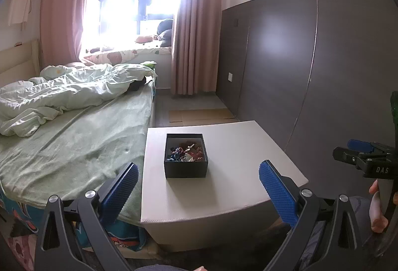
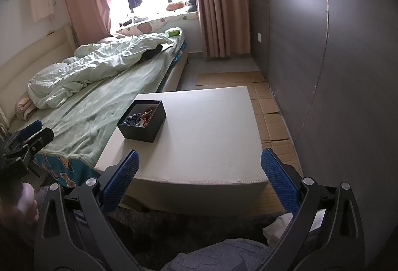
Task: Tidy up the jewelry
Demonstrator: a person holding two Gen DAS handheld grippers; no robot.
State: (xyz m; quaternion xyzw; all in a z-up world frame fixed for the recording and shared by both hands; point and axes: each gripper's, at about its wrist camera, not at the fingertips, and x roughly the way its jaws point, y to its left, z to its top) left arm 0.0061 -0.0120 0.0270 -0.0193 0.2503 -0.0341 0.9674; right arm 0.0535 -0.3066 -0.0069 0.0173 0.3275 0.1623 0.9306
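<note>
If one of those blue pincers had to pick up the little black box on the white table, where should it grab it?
Probably by one upright wall of the black box, coming down from above: one finger inside the open top, one outside. The near wall looks best, since the jewelry is heaped toward the middle and back. Both the left gripper and right gripper are open and empty.

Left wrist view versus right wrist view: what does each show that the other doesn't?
Only the left wrist view shows the right gripper from the side, at its right edge. Only the right wrist view shows the left gripper from the side at its left edge, plus the cardboard sheets running alongside the white table. Both show the open black box of jewelry on that table, the bed, and open blue-padded jaws.
</note>
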